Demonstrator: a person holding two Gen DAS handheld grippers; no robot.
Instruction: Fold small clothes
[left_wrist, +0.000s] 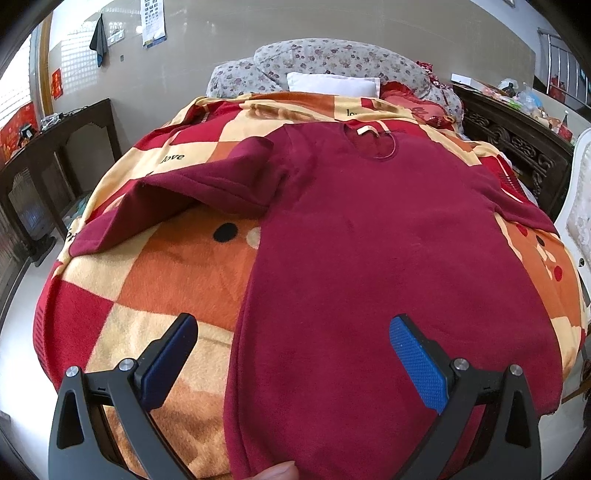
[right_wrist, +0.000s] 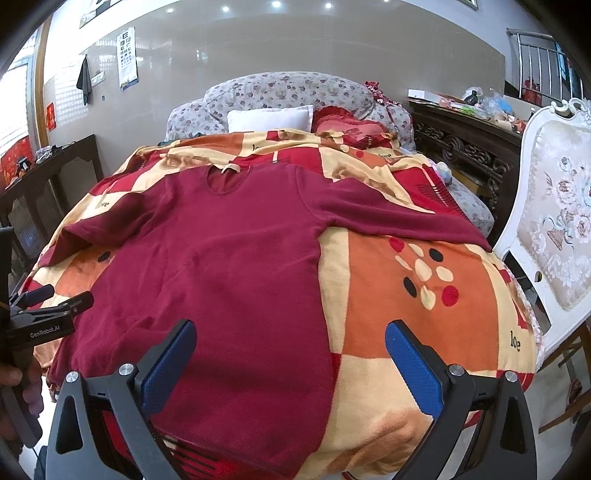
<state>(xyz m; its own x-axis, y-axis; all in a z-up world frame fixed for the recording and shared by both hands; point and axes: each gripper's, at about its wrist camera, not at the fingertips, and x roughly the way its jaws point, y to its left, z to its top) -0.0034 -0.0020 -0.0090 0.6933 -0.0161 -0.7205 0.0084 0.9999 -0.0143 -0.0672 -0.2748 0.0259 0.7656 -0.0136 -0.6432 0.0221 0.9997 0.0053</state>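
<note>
Shirt (left_wrist: 369, 258) lay flat on blanket (left_wrist: 166, 280), collar far from you, hem nearest; long axis ran straight away from both grippers. Your left gripper (left_wrist: 293, 332) hovered over hem's left side, jaws wide apart, holding nothing. Your right gripper (right_wrist: 290, 336) hovered over hem's right edge, jaws likewise spread, empty. Left sleeve (left_wrist: 177, 199) lay rumpled, closer to left gripper; right sleeve (right_wrist: 399, 214) stretched flat, closer to right. Likely sleeves first.

The left gripper (right_wrist: 55, 299), at nine o'clock in the right wrist view, carries "GenRobot.AI" in pale letters on its black body. The checked blanket (left_wrist: 159, 280) bears the word "love" toward ten o'clock. An eye chart (right_wrist: 127, 57) hangs on the wall at eleven o'clock, topped by a large "E".
</note>
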